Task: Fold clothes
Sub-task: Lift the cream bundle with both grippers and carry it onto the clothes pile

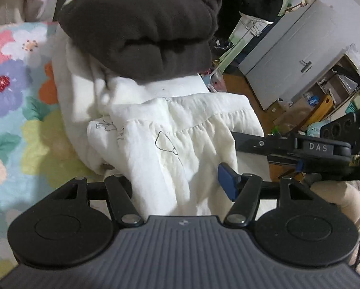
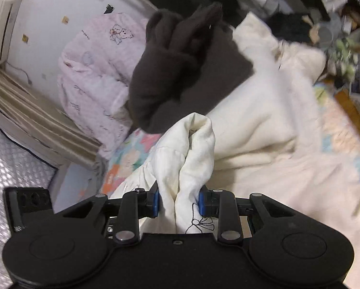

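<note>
The white garment is a thin, crinkled off-white piece with a gathered seam across it and small black line drawings, one like a bell or mushroom shape, another like a bow. It lies bunched on the bed, over the flowered bedspread, with a thicker cream fleece blanket beside and under it. A folded dark brown garment sits on top of the pale pile at its far end, by a pink quilted bundle. In the right wrist view the right tongs are clenched on a gathered fold of the white garment, the blue pads pressing it from both sides so the cloth rises in a rolled hump just ahead of them. In the left wrist view the left tongs have white cloth lying between them; one blue pad shows clear of it and the other is covered, so I cannot tell whether they grip. A grey cabinet stands beyond the bed.
</note>
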`<move>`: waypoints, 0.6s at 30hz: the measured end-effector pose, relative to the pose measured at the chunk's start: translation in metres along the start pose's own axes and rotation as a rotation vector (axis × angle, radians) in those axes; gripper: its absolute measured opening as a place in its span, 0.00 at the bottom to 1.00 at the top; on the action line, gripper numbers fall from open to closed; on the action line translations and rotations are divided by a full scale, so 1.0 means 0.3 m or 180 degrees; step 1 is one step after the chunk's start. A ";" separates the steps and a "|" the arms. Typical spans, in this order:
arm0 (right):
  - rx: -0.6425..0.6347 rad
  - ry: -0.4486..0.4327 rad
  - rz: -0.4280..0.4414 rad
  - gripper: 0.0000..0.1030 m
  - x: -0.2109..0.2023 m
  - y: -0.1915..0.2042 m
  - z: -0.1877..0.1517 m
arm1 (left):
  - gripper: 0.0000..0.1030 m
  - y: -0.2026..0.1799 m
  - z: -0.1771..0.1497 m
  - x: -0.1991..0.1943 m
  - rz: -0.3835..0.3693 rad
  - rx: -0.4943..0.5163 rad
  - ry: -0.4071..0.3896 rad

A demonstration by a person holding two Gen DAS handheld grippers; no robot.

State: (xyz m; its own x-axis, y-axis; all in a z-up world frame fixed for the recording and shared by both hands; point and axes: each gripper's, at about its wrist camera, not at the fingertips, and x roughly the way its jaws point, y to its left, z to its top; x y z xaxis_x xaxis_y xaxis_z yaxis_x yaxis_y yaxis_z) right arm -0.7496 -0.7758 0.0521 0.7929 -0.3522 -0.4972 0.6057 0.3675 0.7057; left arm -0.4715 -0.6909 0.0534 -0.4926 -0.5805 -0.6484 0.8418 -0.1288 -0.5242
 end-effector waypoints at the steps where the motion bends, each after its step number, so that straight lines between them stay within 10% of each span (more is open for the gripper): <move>1: -0.0044 -0.0007 -0.0037 0.32 -0.009 -0.005 0.004 | 0.60 -0.009 -0.004 0.008 -0.0004 0.0025 0.0021; 12: -0.0604 0.0054 -0.0786 0.38 0.001 -0.072 0.020 | 0.60 -0.044 -0.054 0.146 0.0199 0.0004 0.0388; 18: -0.1448 -0.0658 -0.1485 0.41 -0.096 0.062 -0.047 | 0.64 0.005 -0.037 0.109 0.0273 -0.0062 0.0279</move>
State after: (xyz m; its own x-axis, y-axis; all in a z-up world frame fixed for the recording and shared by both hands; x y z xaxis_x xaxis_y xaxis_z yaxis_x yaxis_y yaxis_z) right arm -0.7602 -0.7466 0.0726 0.4408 -0.7020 -0.5594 0.8842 0.4468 0.1362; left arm -0.4889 -0.7010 0.0255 -0.4370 -0.5160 -0.7367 0.8777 -0.0656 -0.4747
